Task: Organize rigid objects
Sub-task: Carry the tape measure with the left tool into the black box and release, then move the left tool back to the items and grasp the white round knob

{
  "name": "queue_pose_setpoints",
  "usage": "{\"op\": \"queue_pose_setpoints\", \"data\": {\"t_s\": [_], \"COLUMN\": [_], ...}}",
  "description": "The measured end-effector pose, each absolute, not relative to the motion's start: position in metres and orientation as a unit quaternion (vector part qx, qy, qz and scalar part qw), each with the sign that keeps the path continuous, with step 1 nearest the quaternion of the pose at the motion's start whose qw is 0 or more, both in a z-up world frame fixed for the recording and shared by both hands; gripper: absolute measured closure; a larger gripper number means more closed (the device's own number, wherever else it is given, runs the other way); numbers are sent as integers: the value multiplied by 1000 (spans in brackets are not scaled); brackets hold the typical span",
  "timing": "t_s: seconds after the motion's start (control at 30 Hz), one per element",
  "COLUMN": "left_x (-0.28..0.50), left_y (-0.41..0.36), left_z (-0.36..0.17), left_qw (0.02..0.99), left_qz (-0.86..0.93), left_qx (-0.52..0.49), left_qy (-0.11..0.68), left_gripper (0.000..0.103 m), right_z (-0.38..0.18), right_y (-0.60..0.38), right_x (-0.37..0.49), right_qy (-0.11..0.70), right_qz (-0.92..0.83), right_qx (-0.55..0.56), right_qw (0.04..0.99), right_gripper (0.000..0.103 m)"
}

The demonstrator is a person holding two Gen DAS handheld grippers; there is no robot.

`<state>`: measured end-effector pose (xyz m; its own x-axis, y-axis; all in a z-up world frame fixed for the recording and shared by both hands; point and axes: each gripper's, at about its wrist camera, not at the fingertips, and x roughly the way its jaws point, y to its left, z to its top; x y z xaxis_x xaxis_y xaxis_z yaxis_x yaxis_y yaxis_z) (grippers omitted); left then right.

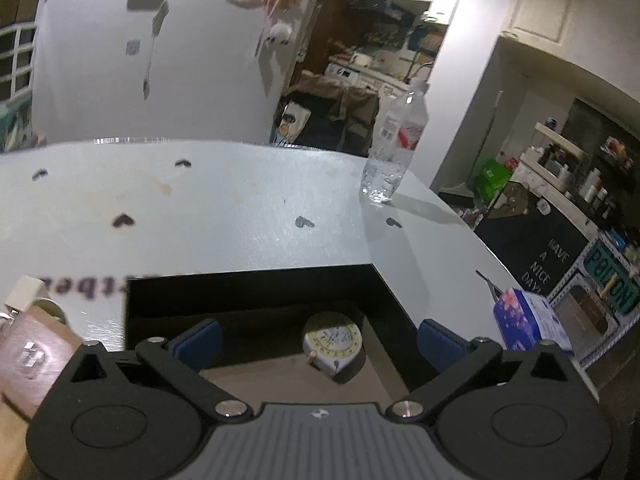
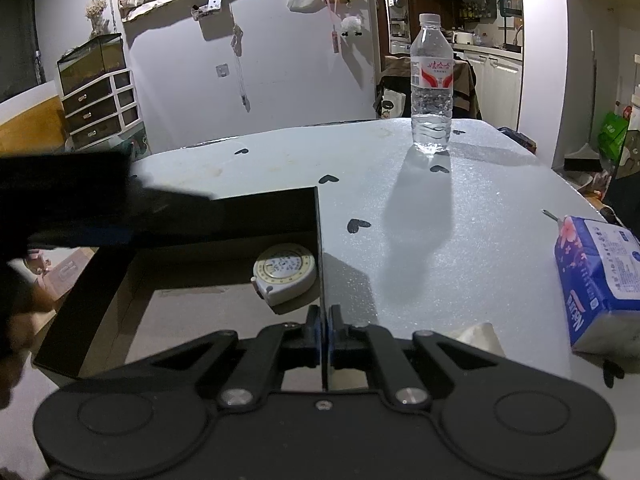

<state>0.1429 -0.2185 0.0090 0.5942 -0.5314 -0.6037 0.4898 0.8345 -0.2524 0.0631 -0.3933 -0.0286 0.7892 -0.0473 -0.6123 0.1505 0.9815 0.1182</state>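
Note:
A black open box [image 1: 256, 288] [image 2: 280, 208] sits on the white table. A round white tape measure [image 1: 333, 342] [image 2: 285, 268] lies inside it on the brown floor. My left gripper [image 1: 320, 342] is open above the box, with blue pads [image 1: 200, 342] either side of the tape measure, holding nothing. My right gripper [image 2: 323, 340] is shut on the box's right wall, pads pinching the thin black edge. The left gripper's dark body [image 2: 80, 200] crosses the box in the right wrist view.
A clear water bottle [image 1: 394, 144] [image 2: 431, 88] stands far on the table [image 1: 240, 200] [image 2: 460, 240]. A blue tissue pack [image 1: 528, 320] [image 2: 600, 280] lies at the right edge. A brown card [image 1: 28, 356] and white cube [image 1: 24, 292] lie left of the box.

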Motion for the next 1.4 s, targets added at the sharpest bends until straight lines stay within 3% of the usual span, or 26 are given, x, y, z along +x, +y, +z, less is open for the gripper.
{"op": "queue_pose_setpoints", "data": {"t_s": [0.67,1.2,1.27,1.4], "left_x": [87,89,93,99], "left_y": [-92,-13,-6,7], "left_z": [-2,-32,-36,-44], "left_qw": [949,955,953,944], "left_qz": [-163,-40,-32,-25], "left_qx": [52,-37,-52,-88], "left_qy": [265,293,298,317], "left_gripper": [0,0,3,22], "right_z": [-32,-34,-32,-29], "right_y": [-394,-391,-391,-391], "right_x": [60,60,58,54], "right_qy": [315,316,311,303], "right_qz": [-47,-55,-55,-57], "right_qx": [82,80,81,80], "right_qw": [944,944,945,948], "right_gripper": [98,98,99,99]}}
